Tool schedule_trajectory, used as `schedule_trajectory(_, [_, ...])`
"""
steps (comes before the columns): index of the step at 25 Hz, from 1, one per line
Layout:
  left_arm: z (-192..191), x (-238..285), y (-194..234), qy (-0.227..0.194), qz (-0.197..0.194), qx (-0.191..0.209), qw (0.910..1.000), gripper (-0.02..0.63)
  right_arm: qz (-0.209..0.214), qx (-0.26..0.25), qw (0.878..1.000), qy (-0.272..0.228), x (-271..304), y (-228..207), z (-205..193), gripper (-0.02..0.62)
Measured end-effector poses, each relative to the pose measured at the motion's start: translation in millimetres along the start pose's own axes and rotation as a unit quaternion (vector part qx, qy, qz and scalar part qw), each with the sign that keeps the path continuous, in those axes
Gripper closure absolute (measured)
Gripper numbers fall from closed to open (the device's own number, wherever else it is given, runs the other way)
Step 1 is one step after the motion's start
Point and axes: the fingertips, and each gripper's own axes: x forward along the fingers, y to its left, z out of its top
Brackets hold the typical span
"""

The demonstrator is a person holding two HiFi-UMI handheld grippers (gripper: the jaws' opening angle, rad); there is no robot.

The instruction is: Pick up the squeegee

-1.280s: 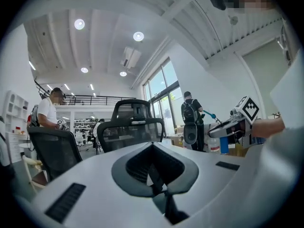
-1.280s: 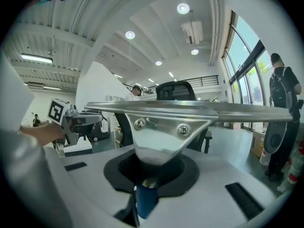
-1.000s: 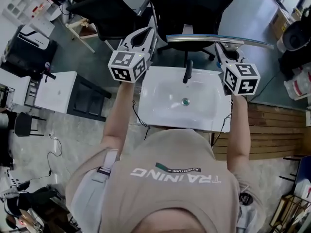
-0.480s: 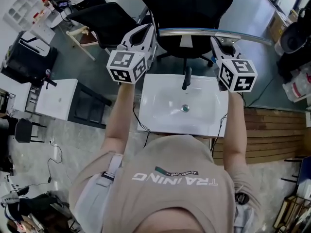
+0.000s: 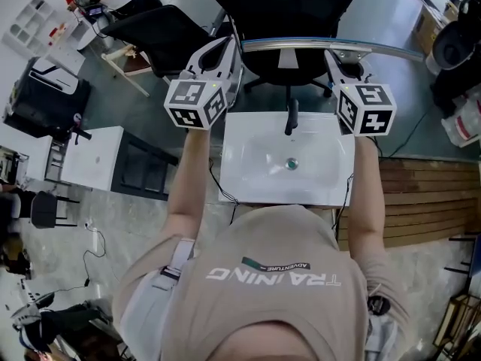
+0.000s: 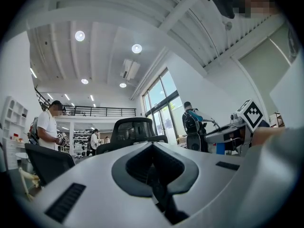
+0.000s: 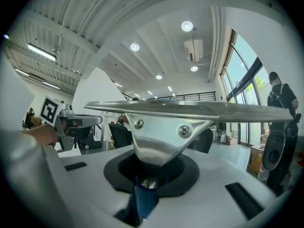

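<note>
White sink [image 5: 255,179] with a black faucet [image 5: 291,116] stands below both grippers, in an open workshop with a black chair [image 5: 282,6] beyond it.

At left, the left gripper [image 5: 228,51] has its fingers together on nothing and takes no part in the hold. Just beside its tips begins the squeegee [image 5: 301,46], in the air along the sink's far edge, clear of basin and faucet. At right, the right gripper [image 7: 149,172] has its fingers narrowed on the blue handle and carries the tool alone.

The pick-up looks as good as done: the tool rests on nothing. What is left seems only to keep it steady. The grip sits on a short handle while a long blade reaches out to both sides, so any twist of the wrist could swing an end into the left gripper or down toward the faucet. A firm, level hold is what it calls for.

Its blade is a long, straight, bright metal strip, lying level. A triangular metal bracket with two screws joins it to the handle.
</note>
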Motion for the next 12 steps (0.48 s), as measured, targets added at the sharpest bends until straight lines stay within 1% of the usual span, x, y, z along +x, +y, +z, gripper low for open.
schedule_trajectory(5, [2.8,1.2,0.4,-0.005,-0.004,0.004,1.0000,0.595,-0.001,0.008,1.000,-0.004,1.7,0.4,0.9,0.528])
schedule_trajectory(12, [-4.2,3.5,0.1,0.000,-0.011,0.004,0.9999,0.595,-0.004,0.017,1.000,-0.003,1.3,-1.7,-2.1,0.528])
